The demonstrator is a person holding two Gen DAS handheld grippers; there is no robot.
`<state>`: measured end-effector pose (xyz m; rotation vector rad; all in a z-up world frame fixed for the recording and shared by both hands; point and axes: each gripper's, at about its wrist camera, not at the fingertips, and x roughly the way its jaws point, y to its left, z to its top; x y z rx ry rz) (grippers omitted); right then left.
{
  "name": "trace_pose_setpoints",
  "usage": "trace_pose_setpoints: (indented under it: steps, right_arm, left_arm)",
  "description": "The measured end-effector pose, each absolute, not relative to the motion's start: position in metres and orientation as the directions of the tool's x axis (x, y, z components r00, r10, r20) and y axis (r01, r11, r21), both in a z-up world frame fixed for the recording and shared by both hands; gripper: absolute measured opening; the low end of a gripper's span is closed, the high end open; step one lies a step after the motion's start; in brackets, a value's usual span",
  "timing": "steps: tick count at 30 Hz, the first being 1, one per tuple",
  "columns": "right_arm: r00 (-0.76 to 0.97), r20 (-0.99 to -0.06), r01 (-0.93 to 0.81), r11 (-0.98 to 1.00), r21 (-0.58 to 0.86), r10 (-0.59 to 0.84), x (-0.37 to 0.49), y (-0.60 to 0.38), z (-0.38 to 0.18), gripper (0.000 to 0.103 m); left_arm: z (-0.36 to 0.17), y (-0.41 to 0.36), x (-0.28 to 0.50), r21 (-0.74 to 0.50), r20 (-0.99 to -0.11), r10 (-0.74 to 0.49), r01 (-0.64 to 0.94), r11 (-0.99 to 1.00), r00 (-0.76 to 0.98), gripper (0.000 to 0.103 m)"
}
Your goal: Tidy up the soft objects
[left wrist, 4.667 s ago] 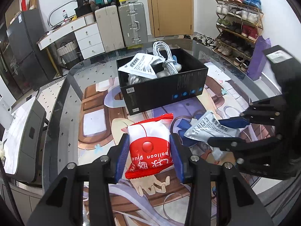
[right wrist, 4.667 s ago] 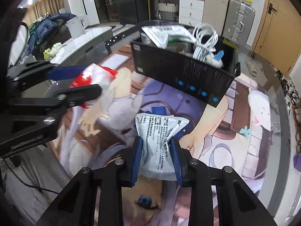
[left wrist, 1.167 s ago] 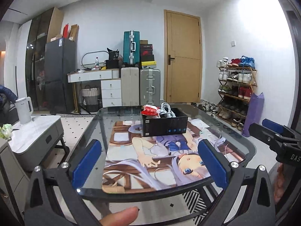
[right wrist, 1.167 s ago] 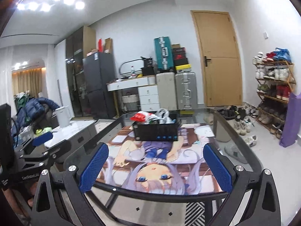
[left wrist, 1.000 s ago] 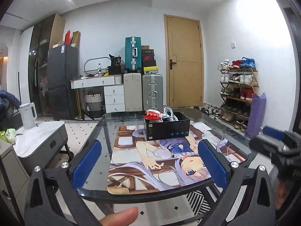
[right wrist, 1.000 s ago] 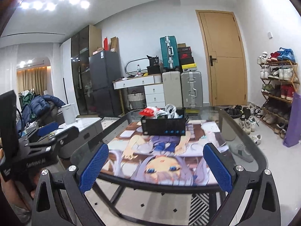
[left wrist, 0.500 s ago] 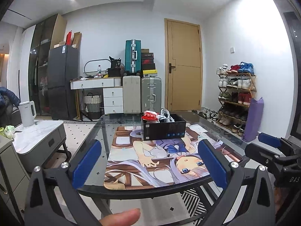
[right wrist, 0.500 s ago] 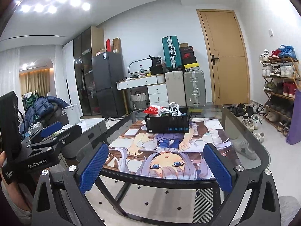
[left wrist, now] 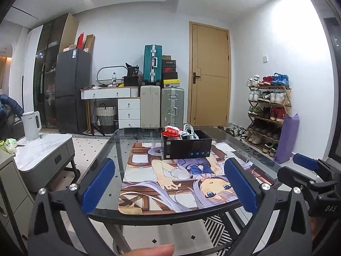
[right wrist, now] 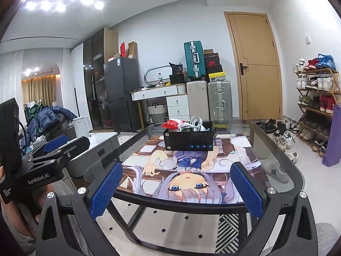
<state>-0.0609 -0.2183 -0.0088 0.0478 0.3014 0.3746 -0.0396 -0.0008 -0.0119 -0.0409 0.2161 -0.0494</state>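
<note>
Both grippers hang short of the near edge of a glass table (left wrist: 119, 149), well apart from the work. The left gripper (left wrist: 169, 186) and right gripper (right wrist: 177, 188) have their blue pads spread wide and hold nothing. A black box (left wrist: 187, 147) sits far back on a picture mat (right wrist: 183, 170), with a red packet (left wrist: 170, 131) and white cables (right wrist: 197, 122) inside. The mat looks bare, so the sorting seems finished; no further grasp appears needed.

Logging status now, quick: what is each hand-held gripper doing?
Left hand-held gripper: open, holding nothing.
Right hand-held gripper: open, holding nothing.
</note>
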Motion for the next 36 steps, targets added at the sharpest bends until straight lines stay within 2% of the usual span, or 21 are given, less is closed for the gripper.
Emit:
trace_pose_setpoints:
  steps: [36]
  right_arm:
    - [0.879, -0.300, -0.357, 0.928, 0.106, 0.372, -0.0590, -0.2189, -0.0122, 0.102]
  left_arm:
    - [-0.0124, -0.0005, -0.0379, -0.044, -0.228, -0.055, 0.047, 0.998, 0.972, 0.103]
